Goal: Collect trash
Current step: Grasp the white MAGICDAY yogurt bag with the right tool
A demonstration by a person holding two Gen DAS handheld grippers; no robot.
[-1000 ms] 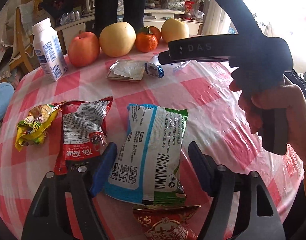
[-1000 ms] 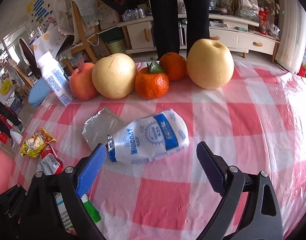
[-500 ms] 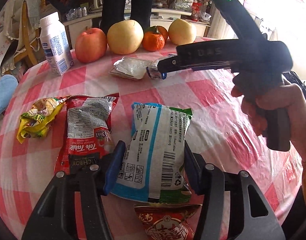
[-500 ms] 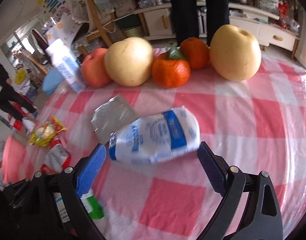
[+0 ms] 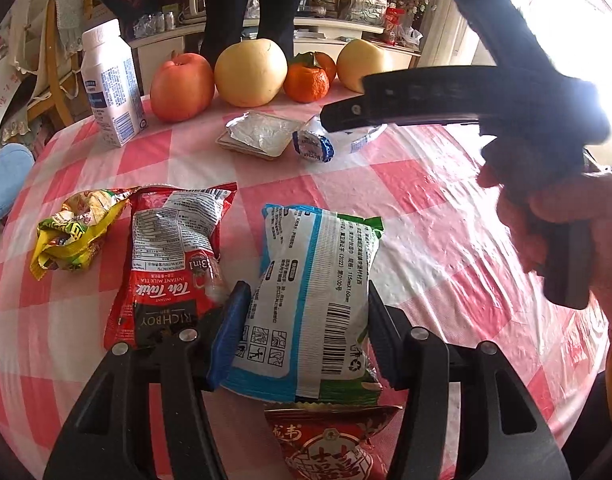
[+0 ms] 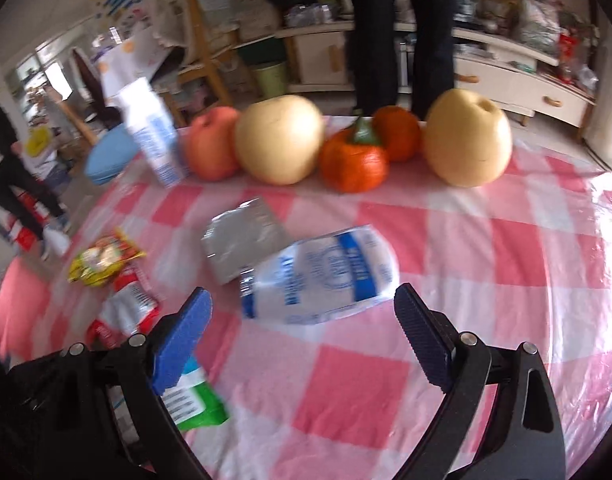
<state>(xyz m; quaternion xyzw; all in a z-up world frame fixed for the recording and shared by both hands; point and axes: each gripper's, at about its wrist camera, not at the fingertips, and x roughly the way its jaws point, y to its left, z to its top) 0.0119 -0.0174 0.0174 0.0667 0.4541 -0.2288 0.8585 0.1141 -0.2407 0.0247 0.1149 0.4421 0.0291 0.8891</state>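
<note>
Biggest thing first: the table (image 5: 445,216) in its pink-check cloth, with a row of fruit (image 5: 250,72) and a milk carton (image 5: 110,84) along the far edge. That stuff isn't trash, so leave it.

Nearer the front edge you've got the wrappers. Your left gripper (image 5: 302,320) has its jaws drawn in narrow on the white-and-green packet (image 5: 309,292), pads pressing its two long sides. The packet's long axis runs from the front edge toward the far edge, the same line the gripper points along, so you're clamped across the short width, which looks like a decent hold. The red milk-tea packet (image 5: 170,260) lies just beside it on the left, and the crumpled yellow wrapper (image 5: 74,232) further toward the left edge. Another red packet (image 5: 329,440) peeks out under the held one at the front edge.

Your right gripper (image 6: 302,324) has its jaws wide with nothing in them. The white-and-blue wrapper (image 6: 321,276) sits straight ahead, just past the tips, long axis crosswise to the jaws, touching the foil packet (image 6: 242,236). Your right hand is clearly the nearer one for that, but I'd guess the jaws only just span its length.
</note>
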